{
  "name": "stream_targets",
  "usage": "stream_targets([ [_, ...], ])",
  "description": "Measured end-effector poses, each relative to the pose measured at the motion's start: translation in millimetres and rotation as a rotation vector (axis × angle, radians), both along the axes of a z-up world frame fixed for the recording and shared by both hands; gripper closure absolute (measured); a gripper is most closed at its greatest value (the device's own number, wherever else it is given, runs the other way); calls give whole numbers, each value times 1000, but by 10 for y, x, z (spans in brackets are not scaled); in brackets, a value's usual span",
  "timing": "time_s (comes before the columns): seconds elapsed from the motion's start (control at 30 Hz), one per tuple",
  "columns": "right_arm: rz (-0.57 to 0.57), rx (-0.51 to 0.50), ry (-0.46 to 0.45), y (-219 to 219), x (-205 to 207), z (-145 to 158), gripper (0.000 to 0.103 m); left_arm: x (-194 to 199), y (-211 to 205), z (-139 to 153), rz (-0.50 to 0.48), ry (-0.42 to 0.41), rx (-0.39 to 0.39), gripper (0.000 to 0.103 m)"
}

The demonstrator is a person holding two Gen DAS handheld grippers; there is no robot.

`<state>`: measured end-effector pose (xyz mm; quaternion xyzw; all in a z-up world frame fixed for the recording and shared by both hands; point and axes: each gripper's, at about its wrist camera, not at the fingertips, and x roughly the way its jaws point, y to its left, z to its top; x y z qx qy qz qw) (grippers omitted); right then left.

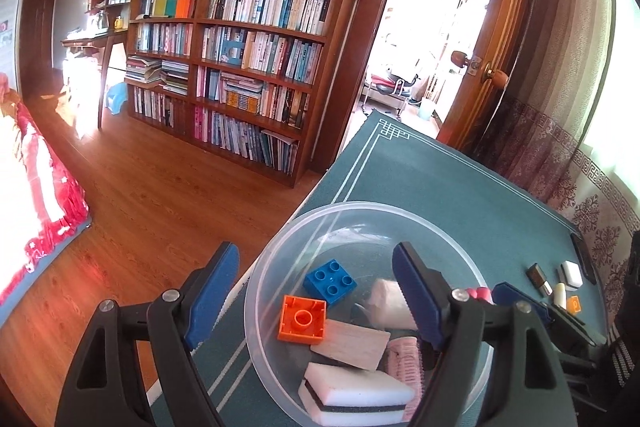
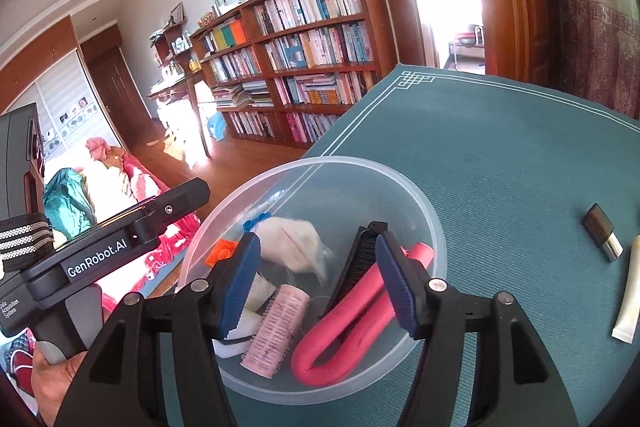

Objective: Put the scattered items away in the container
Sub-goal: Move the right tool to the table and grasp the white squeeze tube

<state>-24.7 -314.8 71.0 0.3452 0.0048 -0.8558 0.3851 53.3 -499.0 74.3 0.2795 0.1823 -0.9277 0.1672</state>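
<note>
Clear plastic bowl [image 1: 372, 211] on the teal bench [image 2: 500, 147] already holds most of the clutter: blue brick [image 1: 330, 281], orange brick [image 1: 302, 319], sponge [image 1: 356, 393], pink roller [image 2: 276, 331], red foam curler [image 2: 348, 327]. Right of the bowl, a tube [image 2: 628, 299], dark stick [image 2: 602, 233] and second sponge [image 1: 570, 273] remain, so I judge it well over halfway. Left claw [image 1: 316, 295] and right claw [image 2: 316, 283] hang above the bowl, both spread and empty

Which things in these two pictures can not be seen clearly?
- Left wrist view: sponge, lower edge cut by the frame.
- Left wrist view: small orange item, too small to identify.
- Right wrist view: orange brick, mostly behind the right tongs.
</note>
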Motion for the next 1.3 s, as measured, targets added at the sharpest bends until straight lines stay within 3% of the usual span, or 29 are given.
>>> stream_targets([
  [0.43,-128,8,-30,576,-60,-84,39,-83,199,-29,-50,-23,-8,20],
  [0.83,-418,27,-18,1584,-200,-177,39,-301,675,-29,-170,-55,-38,20],
  [1.17,-553,48,-57,2232,-539,-296,60,-454,1167,22,-269,-69,-84,20],
  [1.3,-559,43,-84,2314,-663,-380,62,-504,1323,30,-297,-75,-96,20],
])
